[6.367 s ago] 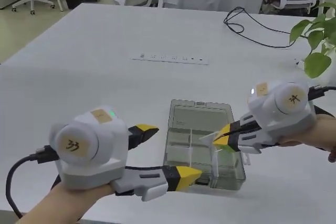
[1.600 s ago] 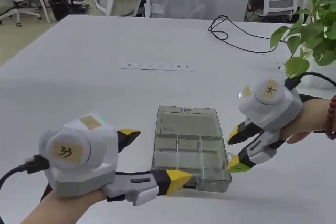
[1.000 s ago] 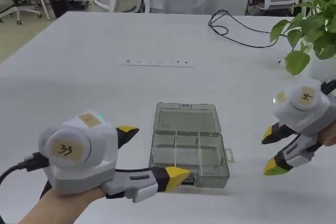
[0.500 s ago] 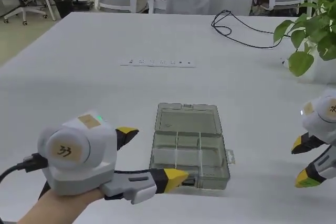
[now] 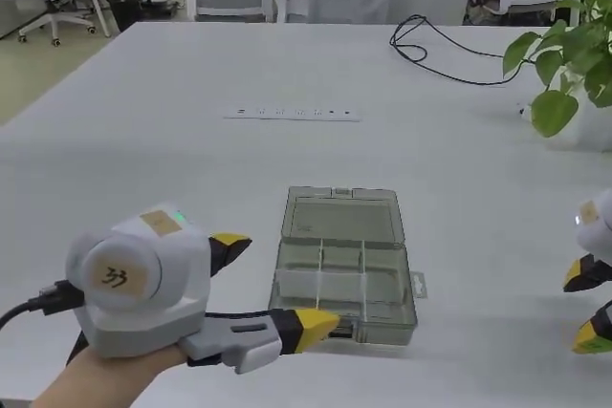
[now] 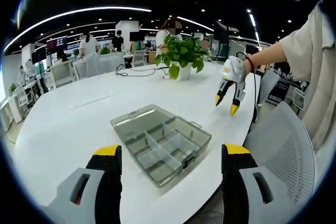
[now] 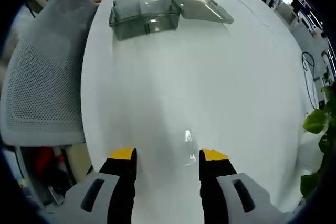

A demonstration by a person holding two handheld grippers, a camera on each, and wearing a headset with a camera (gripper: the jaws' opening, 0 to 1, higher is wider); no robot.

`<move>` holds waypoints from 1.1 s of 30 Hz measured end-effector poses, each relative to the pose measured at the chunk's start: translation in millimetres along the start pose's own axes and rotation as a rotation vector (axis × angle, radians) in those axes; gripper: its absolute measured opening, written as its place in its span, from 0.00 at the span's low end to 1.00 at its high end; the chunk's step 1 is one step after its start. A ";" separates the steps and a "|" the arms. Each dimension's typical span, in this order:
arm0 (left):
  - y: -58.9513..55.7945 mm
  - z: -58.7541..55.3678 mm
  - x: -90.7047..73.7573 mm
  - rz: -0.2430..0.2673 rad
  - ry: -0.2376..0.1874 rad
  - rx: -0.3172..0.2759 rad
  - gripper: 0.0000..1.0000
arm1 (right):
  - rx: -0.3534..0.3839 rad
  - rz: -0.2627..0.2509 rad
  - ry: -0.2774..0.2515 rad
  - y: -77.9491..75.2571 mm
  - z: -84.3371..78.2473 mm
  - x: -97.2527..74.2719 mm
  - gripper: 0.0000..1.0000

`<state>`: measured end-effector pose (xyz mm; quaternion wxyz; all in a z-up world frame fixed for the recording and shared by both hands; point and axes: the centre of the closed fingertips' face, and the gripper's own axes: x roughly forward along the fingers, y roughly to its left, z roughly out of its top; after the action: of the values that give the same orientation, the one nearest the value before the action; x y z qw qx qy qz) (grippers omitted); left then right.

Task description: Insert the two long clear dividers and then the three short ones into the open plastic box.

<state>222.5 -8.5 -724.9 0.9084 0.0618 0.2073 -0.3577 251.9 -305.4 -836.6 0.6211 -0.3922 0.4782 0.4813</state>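
Right tool, jaws apart and empty, has swung well clear of the open plastic box on the surface, dividers seated inside; left tool waits wide open, empty, alongside; small clear piece ahead of the right jaws may be the next short divider.

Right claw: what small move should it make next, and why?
Likely ease the right claw forward and down over the small clear piece lying on the table just ahead of its open jaws, then close. It looks like a short divider not yet in the box.
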 end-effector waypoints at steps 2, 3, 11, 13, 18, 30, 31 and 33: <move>0.0 -0.4 0.6 0.005 0.004 0.000 0.78 | -0.028 0.006 0.013 0.4 -3.4 1.5 0.48; 0.1 0.2 0.6 0.008 0.000 -0.003 0.79 | -0.035 0.007 0.018 0.2 -5.1 2.2 0.48; 1.2 0.5 0.0 0.027 -0.007 -0.019 0.79 | -0.105 0.017 0.050 -5.6 -16.4 3.8 0.40; 2.2 0.3 0.1 0.031 -0.007 -0.025 0.79 | -0.109 0.017 0.056 -6.6 -18.3 4.7 0.39; 3.1 0.5 0.9 0.037 -0.007 -0.026 0.78 | -0.119 0.024 0.052 -8.9 -18.5 5.1 0.39; 4.9 -3.8 2.6 0.040 0.005 -0.034 0.77 | -0.098 0.044 0.030 -12.4 -18.5 6.2 0.34; 5.8 -4.3 2.6 0.044 0.008 -0.032 0.77 | -0.103 0.046 0.033 -12.4 -18.6 6.3 0.33; 6.5 -4.8 2.4 0.045 0.009 -0.032 0.77 | -0.104 0.046 0.036 -12.3 -18.5 6.5 0.33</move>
<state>227.0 -4.0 -730.4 0.9162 0.0532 0.2156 -0.3336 260.3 -324.3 -846.9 0.5799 -0.4216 0.4724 0.5126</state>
